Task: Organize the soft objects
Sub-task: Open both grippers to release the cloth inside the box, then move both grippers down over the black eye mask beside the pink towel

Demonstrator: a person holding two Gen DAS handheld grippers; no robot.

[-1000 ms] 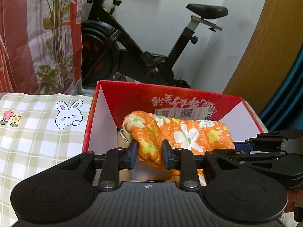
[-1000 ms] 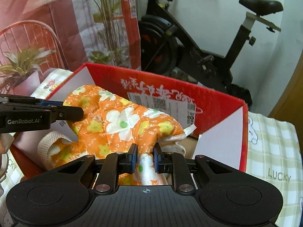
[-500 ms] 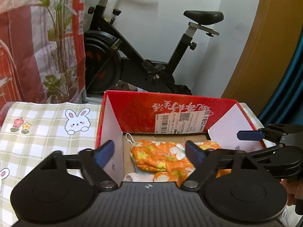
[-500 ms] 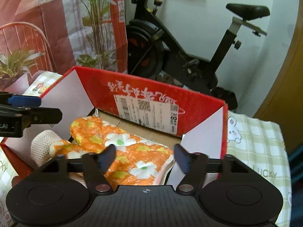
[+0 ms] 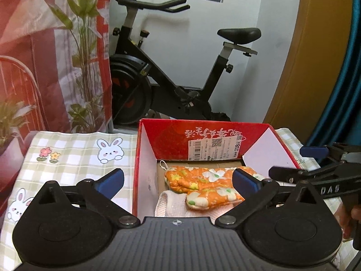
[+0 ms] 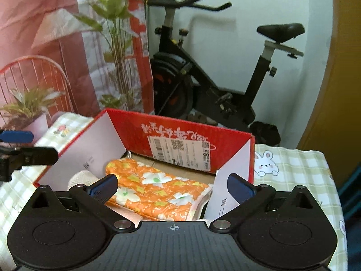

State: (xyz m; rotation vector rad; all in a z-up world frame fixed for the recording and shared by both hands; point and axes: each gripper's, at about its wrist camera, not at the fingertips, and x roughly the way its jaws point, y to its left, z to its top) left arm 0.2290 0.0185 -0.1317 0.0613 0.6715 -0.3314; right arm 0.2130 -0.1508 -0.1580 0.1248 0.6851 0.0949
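Observation:
An orange floral oven mitt [image 5: 203, 185] lies inside a red cardboard box [image 5: 171, 135], on top of a cream knitted cloth [image 5: 171, 205]. In the right wrist view the mitt [image 6: 155, 192] lies flat in the box [image 6: 180, 126], with the cream cloth [image 6: 81, 178] at its left. My left gripper [image 5: 178, 180] is open and empty, held above and in front of the box. My right gripper [image 6: 172, 188] is open and empty, also above the box's near side. Each gripper shows at the edge of the other's view.
The box stands on a green checked tablecloth with rabbit prints [image 5: 74, 158]. Behind the table stand a black exercise bike [image 5: 176, 85], a plant-print curtain [image 5: 56, 56] and a potted plant [image 6: 29, 110]. A wooden door [image 5: 315, 67] is at right.
Both grippers let go of the orange mitt, opened wide and drew back and up. The mitt dropped and now lies flat in the box.

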